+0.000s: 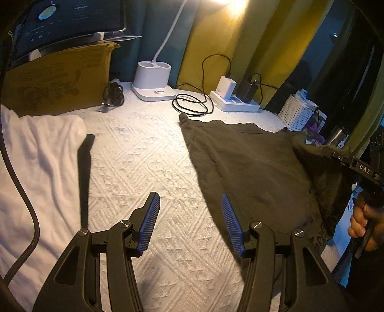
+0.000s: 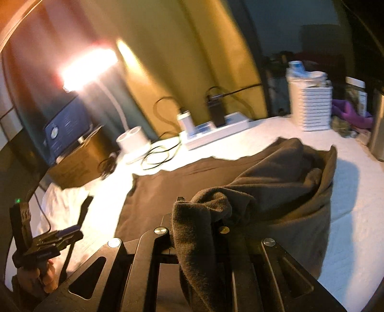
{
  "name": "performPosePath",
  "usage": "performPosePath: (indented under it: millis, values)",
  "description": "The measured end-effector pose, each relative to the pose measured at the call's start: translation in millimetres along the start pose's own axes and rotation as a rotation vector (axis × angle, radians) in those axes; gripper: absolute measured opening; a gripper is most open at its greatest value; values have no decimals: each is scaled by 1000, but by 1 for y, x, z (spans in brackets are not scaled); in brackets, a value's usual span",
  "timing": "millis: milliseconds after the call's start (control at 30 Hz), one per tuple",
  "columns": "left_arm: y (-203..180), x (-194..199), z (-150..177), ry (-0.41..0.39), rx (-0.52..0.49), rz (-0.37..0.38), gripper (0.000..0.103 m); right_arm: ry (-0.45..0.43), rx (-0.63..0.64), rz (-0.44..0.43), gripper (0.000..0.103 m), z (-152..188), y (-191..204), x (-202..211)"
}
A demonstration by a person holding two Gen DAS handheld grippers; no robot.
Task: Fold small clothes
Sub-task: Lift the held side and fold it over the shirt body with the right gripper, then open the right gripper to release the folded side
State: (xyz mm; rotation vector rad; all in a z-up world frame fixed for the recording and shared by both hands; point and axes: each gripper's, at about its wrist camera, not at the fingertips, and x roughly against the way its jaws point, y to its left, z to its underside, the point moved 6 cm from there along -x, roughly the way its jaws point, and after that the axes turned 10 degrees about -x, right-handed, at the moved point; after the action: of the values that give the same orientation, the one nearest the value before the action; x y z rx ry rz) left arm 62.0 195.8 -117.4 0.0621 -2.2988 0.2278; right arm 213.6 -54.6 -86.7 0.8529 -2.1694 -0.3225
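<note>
Garment: a dark olive-brown knit cotton garment (image 1: 252, 165) lies spread on the right part of the white textured bedspread (image 1: 144, 163), its right edge lifted off the surface and folded back over itself.
Right tool: the right tool (image 2: 192, 211) is clamped together on a bunched corner of that garment; the cloth drapes down over its black frame and hides the pads.
Left tool: the left tool (image 1: 189, 223) hangs above bare bedspread just left of the garment, its blue ribbed pads (image 1: 152, 216) standing apart with nothing between them.
Hands: a hand (image 1: 362, 220) grips the right tool's handle at the frame's right edge.
White cloth: a crumpled white fabric piece (image 1: 38, 163) lies at the far left, well apart from the garment.
Back edge: a white desk-lamp base (image 1: 153, 81), coiled black cable (image 1: 192, 105), white power strip with chargers (image 1: 235, 100) and white perforated plastic basket (image 1: 296, 112) line the yellow and teal curtains.
Left corner: a brown cardboard box (image 1: 57, 76) carries a lit tablet screen (image 1: 67, 19).
</note>
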Motion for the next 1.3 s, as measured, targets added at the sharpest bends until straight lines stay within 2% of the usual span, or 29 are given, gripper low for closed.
performPosePath:
  millis: [300,533,733,800,967,1000,1033,1067,1100,1133,1233,1300]
  values:
    - [4,15,10,-17,-7,6,54,96,106,-57,11,42,60,-23]
    - [8,24,19,-21,-8,2,54,154,156,-58,11,74,83,-40]
    - [13,29,26,-20,-9,-4,54,205,229,-24,11,101,97,-57]
    - [13,30,28,-16,-14,-6,54,239,273,13,11,115,100,-66]
    - [11,31,32,-11,-26,-13,54,275,306,55,18,135,105,-79]
    - [11,31,32,-10,-25,-14,54,274,306,49,24,136,106,-78]
    - [11,31,32,-9,-25,-15,54,280,307,34,35,137,108,-77]
    - [10,31,31,-9,-27,-17,54,290,313,17,42,140,111,-76]
    - [9,31,31,-8,-29,-19,54,301,323,-2,59,143,115,-74]
    - [8,31,30,-8,-31,-20,54,312,336,-23,70,146,119,-72]
    - [3,29,28,-5,-42,-24,54,292,392,-39,71,151,128,-60]
    - [-1,27,25,-3,-54,-26,54,289,379,-57,72,147,126,-54]
